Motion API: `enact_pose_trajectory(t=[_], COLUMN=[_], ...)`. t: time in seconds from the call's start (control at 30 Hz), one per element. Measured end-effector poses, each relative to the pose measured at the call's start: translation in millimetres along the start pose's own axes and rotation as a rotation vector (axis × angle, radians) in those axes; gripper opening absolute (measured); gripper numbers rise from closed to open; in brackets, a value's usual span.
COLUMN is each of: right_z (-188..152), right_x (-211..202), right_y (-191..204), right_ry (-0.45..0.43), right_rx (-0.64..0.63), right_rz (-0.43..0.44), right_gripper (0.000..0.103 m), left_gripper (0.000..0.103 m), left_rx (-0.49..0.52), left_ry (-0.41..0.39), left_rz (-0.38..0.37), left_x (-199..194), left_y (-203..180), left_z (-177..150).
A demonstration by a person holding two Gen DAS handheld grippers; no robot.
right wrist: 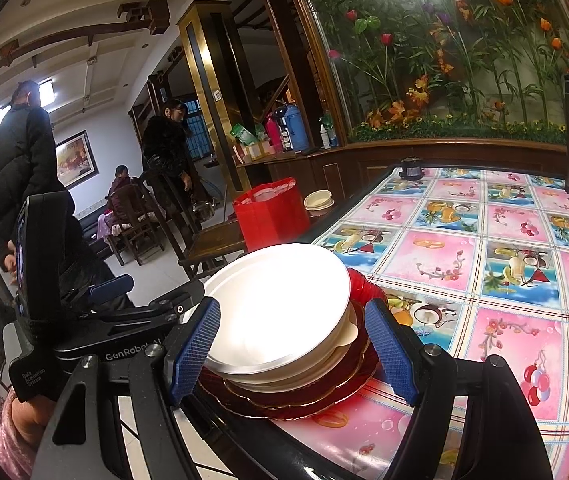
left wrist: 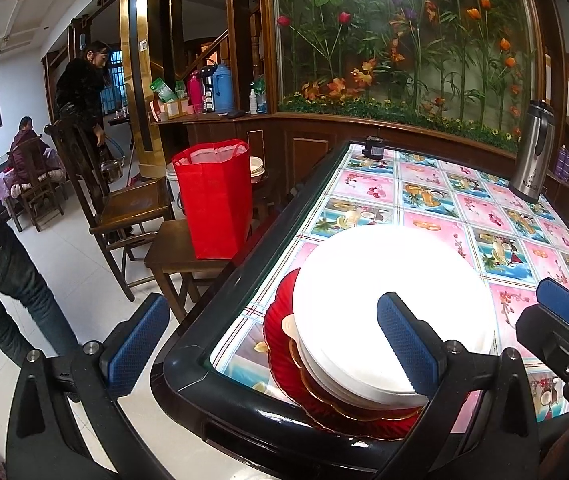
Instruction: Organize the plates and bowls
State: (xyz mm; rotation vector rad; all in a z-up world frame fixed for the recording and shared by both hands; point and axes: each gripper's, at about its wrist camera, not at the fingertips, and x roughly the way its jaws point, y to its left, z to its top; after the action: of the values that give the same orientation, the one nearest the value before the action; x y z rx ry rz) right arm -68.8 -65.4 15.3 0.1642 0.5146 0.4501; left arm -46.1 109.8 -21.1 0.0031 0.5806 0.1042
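Already, from the left wrist, we see the stack (left wrist: 364,340) built at the table (left wrist: 188,376) corner: white plates (left wrist: 388,300) on amber and red ones. Our left gripper (left wrist: 272,356) stands spread wide, one finger off the table edge, the other over the white plates, whether touching we cannot tell; it grips nothing. From the right wrist, our right gripper (right wrist: 292,348) is spread around the stack (right wrist: 284,360), pads beside it, seemingly not pressing. We judge the stacking nearly done; next calls for squaring the pile or fetching the bowls (right wrist: 318,200) beyond the red bag (right wrist: 270,216).
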Motion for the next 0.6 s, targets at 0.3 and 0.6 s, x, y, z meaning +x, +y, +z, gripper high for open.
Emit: enact_pose_trajectory(t=[0.3, 0.6], right_z=[-0.1, -3.1], right_x=[-0.1, 2.1], right_y=[0.1, -1.3], right_ry=[-0.001, 0.005], right_rx=[0.0, 0.001], right_rz=[0.0, -0.001], right_gripper=[0.076, 0.076], left_gripper=[0.103, 0.103], left_rx=[0.003, 0.014], left_ry=[0.003, 0.02], left_rz=[-0.002, -0.004], left_x=[0.4, 3.7], left_y=[-0.9, -0.3], left_z=[-0.9, -6.4])
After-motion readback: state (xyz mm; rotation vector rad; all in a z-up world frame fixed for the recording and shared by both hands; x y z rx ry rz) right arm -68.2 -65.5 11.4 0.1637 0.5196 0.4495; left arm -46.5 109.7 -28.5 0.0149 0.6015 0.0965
